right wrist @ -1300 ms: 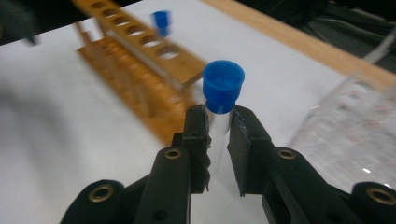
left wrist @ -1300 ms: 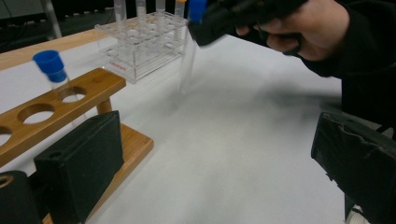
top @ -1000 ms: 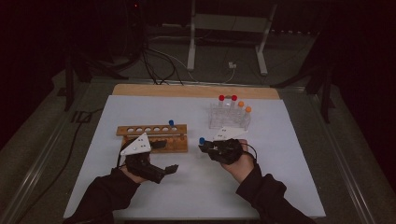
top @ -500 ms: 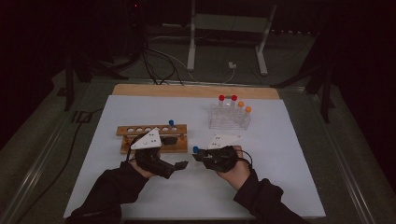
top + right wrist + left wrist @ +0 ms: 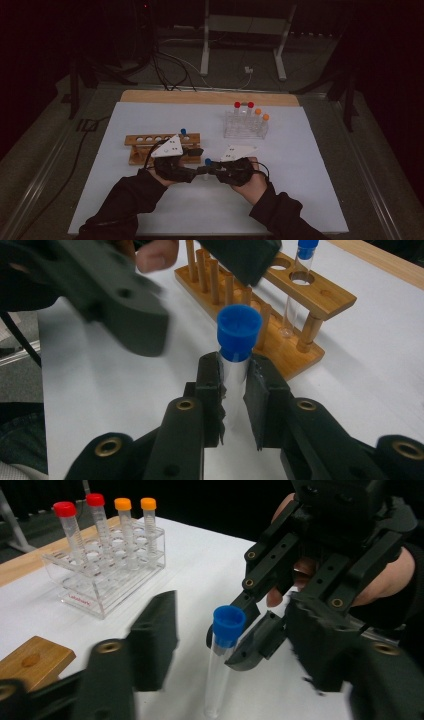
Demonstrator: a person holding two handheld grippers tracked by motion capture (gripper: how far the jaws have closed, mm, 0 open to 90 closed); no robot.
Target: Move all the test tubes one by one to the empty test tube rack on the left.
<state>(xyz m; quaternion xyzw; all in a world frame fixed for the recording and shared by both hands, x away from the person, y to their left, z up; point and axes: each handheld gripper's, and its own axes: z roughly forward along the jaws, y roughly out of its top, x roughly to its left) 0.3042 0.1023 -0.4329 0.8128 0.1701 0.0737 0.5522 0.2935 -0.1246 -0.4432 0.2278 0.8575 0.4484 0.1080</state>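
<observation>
- Two grippers meet near the white mat's (image 5: 300,200) near edge in the high view: my right gripper (image 5: 216,169) clamps the blue-capped tube (image 5: 207,162) upright, so my left gripper (image 5: 192,172) can come at it from the side.
- Left gripper view: my jaws have just been closing with the tube (image 5: 220,672) between them, not yet pressing it; the clear rack (image 5: 107,575) waits toward the far edge.
- Right gripper view: both pads grip the glass below the cap (image 5: 239,332), leaving it free; the wooden rack (image 5: 280,305) stands just behind.
</observation>
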